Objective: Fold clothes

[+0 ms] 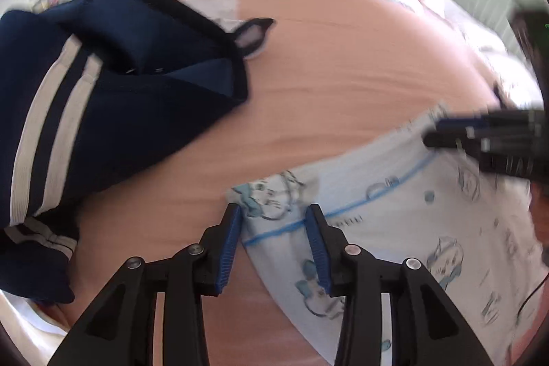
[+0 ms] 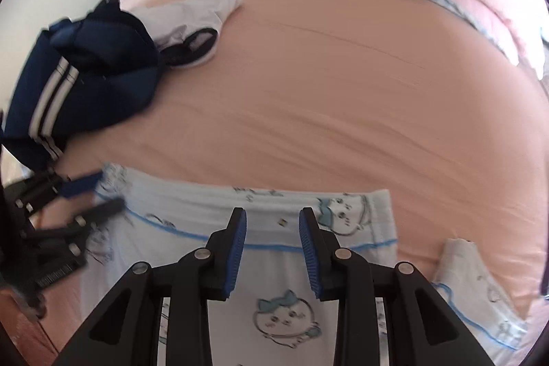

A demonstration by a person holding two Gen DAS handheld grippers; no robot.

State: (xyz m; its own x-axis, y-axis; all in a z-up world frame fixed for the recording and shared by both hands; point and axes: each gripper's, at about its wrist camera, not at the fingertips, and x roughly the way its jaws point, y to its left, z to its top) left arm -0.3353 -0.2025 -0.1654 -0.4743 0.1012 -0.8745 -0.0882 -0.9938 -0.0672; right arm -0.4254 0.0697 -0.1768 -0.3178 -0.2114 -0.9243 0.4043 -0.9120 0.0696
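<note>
Lying flat on the pink bedsheet (image 2: 343, 74), the printed white garment (image 2: 281, 314) looks thin, light and limp, likely to sag unless pinched at hem corners. Both the left gripper (image 1: 274, 215) and the right gripper (image 2: 272, 218) stand apart, clamping nothing.

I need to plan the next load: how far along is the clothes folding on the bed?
Done: nothing looks neatly folded yet. In hand: the light blue cartoon-print garment lies spread flat on the pink sheet, with the left tongs at its corner and the right tongs over its edge, both open. Left: the crumpled navy striped garment and a white piece beside it.
</note>
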